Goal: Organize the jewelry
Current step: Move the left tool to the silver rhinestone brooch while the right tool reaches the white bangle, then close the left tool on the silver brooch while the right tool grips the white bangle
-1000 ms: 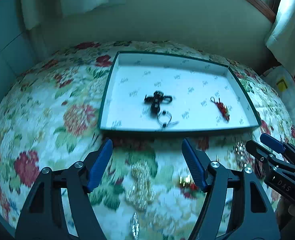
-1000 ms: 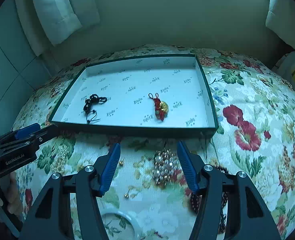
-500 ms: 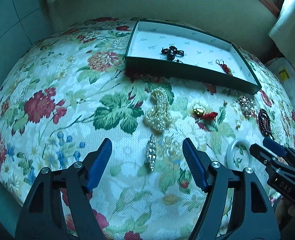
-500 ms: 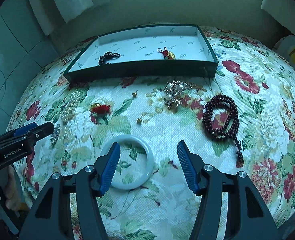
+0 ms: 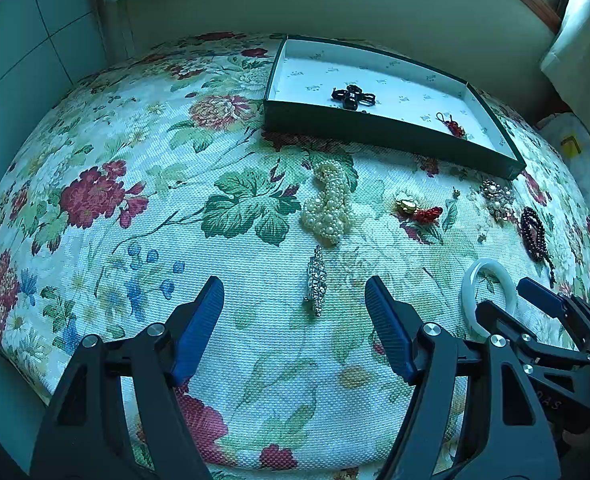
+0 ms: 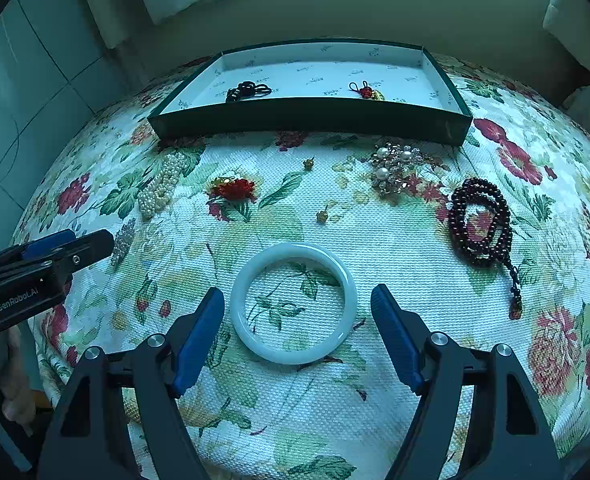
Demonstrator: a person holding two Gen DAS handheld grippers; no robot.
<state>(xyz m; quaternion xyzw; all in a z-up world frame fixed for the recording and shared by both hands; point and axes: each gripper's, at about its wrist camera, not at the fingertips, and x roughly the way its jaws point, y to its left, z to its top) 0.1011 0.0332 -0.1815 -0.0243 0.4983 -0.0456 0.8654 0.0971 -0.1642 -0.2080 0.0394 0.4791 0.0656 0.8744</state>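
Note:
Jewelry lies scattered on a floral cloth in front of a dark green tray (image 5: 375, 130) (image 6: 307, 118). My left gripper (image 5: 294, 300) is open above a silver rhinestone clip (image 5: 315, 286), with a pearl strand (image 5: 329, 208) just beyond. My right gripper (image 6: 297, 308) hovers over a white bangle (image 6: 293, 302); its jaws are opening and the pads do not touch the bangle. In the tray lie a black bead piece (image 5: 352, 96) (image 6: 247, 91) and a red knotted charm (image 5: 453, 126) (image 6: 367, 91).
A red tassel with gold piece (image 5: 417, 210) (image 6: 233, 188), a pearl brooch (image 6: 393, 166), dark red prayer beads (image 6: 481, 220) and small gold studs (image 6: 322, 216) lie on the cloth. A wall stands behind the tray. The table's rounded edge runs close below both grippers.
Both grippers have pulled back from the tray toward the near side of the table. The right gripper's jaws now stand wider apart, around the white bangle.

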